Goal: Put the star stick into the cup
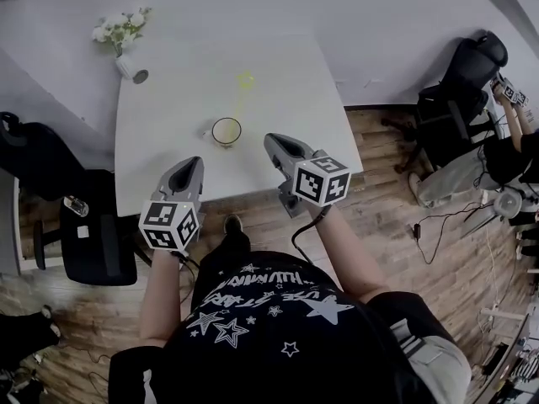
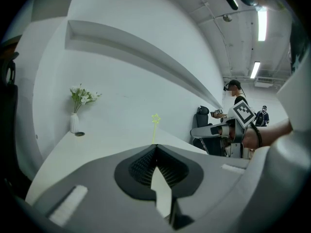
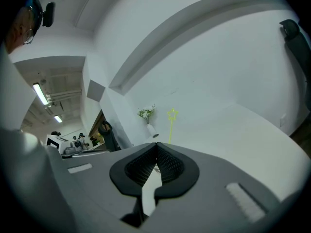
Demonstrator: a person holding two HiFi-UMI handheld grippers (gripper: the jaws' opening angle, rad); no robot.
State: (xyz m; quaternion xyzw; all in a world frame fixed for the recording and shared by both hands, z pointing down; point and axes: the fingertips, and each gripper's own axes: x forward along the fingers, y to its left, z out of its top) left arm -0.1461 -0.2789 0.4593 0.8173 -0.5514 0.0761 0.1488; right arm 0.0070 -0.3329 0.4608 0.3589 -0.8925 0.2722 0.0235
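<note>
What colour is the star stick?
The star stick is pale yellow-green, star and stem alike. It shows best in the right gripper view.

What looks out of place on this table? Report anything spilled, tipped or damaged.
Nothing stands out. The star stick stands in the cup near the middle of the white table, the flower vase is upright at the far left corner, and no spill or damage shows.
</note>
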